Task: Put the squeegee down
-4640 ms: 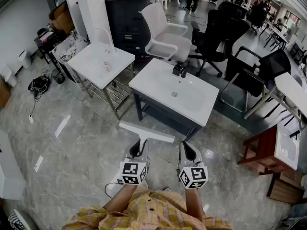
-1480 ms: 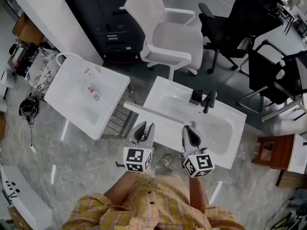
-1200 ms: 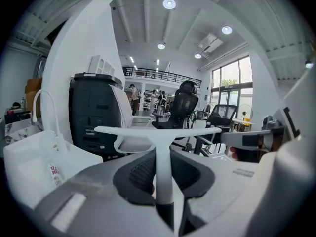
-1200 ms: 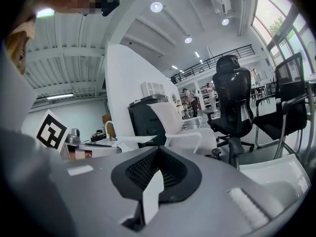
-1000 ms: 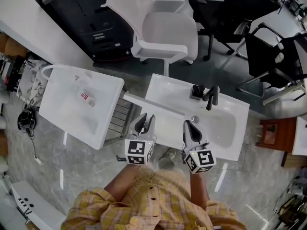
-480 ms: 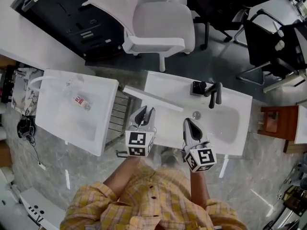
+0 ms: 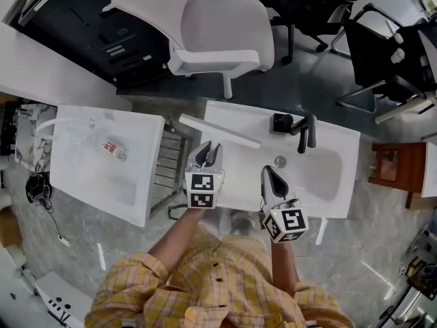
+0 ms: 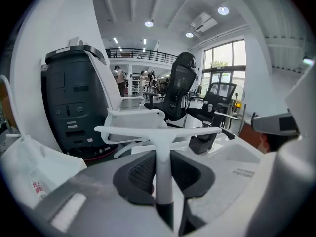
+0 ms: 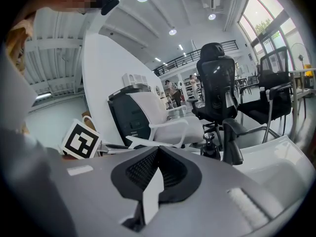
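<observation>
Left gripper [image 7: 207,150]: jaws clamped on the handle of the white squeegee [image 7: 220,132], its blade crosswise over the far-left corner of the white sink [image 7: 339,183]. Right gripper [image 7: 267,174]: jaws closed, empty, above the sink's near edge.

Head view looks steeply down; 2 gripper views look forward, sharing white chair [image 7: 225,29].

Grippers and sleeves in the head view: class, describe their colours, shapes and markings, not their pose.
The left gripper and right gripper are grey wedges tapering to dark-lined jaws. Each carries a white cube printed with black square markers. The person wears a yellow plaid shirt with buttons; its sleeves leave the forearms bare.
</observation>
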`<state>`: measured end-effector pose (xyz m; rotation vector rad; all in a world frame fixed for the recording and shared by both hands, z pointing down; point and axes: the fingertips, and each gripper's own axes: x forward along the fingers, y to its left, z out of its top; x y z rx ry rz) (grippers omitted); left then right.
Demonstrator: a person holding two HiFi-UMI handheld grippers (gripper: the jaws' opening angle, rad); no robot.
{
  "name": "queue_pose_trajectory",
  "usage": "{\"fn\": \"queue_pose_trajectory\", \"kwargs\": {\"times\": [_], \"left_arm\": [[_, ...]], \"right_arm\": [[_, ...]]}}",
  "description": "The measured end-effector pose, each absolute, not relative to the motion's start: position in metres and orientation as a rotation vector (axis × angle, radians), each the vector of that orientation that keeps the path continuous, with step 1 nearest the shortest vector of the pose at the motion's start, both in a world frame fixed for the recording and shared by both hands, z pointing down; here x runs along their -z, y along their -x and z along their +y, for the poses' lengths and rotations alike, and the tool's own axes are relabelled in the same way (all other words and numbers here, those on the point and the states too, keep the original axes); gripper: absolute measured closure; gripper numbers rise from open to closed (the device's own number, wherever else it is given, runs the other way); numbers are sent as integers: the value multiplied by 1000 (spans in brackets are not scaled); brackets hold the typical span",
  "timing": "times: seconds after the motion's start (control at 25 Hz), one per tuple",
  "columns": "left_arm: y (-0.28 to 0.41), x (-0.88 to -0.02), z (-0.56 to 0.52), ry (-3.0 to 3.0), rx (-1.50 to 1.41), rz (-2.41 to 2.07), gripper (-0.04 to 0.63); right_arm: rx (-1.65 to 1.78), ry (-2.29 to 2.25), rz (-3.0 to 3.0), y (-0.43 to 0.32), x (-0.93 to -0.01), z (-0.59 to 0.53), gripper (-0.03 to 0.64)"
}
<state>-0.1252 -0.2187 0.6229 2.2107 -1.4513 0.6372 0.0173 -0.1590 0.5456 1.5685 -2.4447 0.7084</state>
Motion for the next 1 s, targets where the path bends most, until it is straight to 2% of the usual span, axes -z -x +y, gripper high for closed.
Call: {"fn": "queue_pose_trajectory", "kwargs": {"times": [1.0], "left_arm": [[110,-714,-264,-2152,-805,-1353,508]], "right_arm": [[-763,-1542,-2397,-15,-570,-166,617]]}}
